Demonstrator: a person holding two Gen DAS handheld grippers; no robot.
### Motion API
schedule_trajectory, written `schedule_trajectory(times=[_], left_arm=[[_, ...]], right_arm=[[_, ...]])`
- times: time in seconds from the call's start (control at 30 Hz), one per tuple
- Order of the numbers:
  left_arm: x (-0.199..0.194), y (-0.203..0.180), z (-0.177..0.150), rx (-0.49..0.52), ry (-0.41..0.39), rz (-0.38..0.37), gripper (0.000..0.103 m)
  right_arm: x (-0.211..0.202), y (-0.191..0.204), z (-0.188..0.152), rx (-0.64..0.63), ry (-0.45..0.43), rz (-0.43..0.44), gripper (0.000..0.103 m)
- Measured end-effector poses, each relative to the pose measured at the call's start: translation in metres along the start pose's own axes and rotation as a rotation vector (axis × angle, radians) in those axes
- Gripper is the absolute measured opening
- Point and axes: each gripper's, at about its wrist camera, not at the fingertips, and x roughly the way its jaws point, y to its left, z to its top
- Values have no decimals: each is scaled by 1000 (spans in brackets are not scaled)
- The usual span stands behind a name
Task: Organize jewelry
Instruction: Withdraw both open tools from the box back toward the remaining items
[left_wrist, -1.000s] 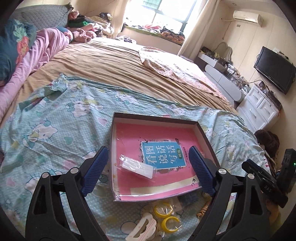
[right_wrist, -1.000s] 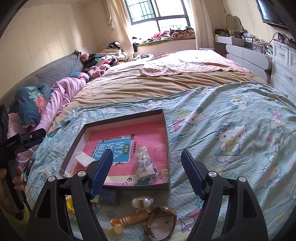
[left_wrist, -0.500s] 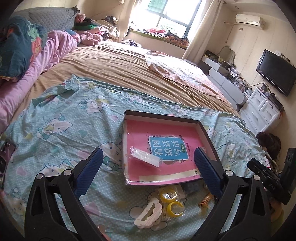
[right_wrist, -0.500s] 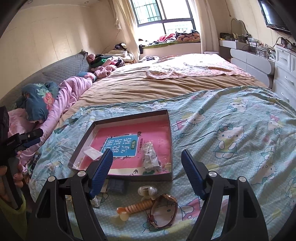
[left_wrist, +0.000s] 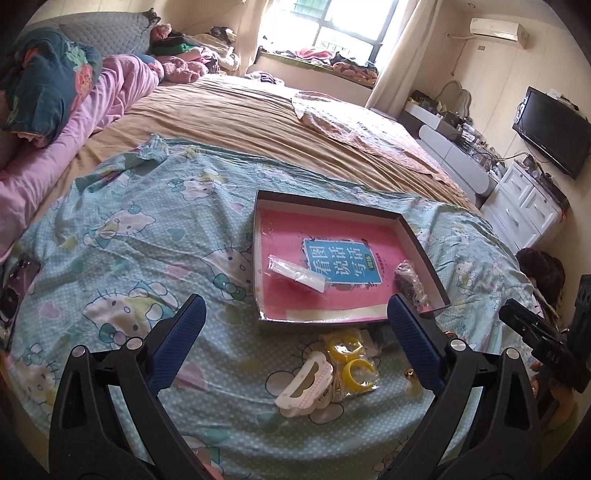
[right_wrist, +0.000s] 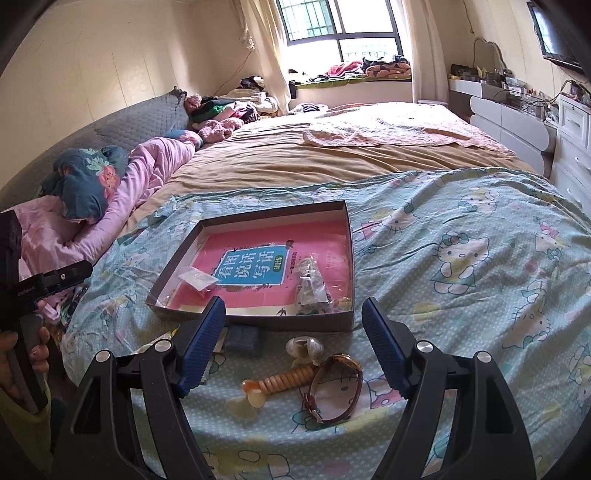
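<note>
Between picks: both grippers empty, loose jewelry waiting near the box

Left gripper (left_wrist: 297, 326) gapes, its jaws just opened wider on nothing; right gripper (right_wrist: 293, 334) open too. Two bagged items lie in the box (right_wrist: 345, 321); next likely the watch (right_wrist: 338, 387) or yellow rings (left_wrist: 351, 360) on the near bedspread (left_wrist: 147, 258)

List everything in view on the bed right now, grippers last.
box: 1, dark walls, pink liner, on the bedsheet
clear packets in box: 2, flat one left, dark-filled one right
white hair clip: 1, in front of box
yellow rings: 2, bagged, beside clip
dark block: 1, at box front wall
pale clip: 1
orange spiral piece: 1
brown watch: 1
left gripper: open, empty
right gripper: open, empty
</note>
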Motion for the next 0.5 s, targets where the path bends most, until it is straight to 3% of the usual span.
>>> schedule_trajectory(times=[0.5], left_arm=[[0, 2, -24, 32, 34, 45, 92]], right_arm=[[8, 24, -30, -59, 73, 42, 75]])
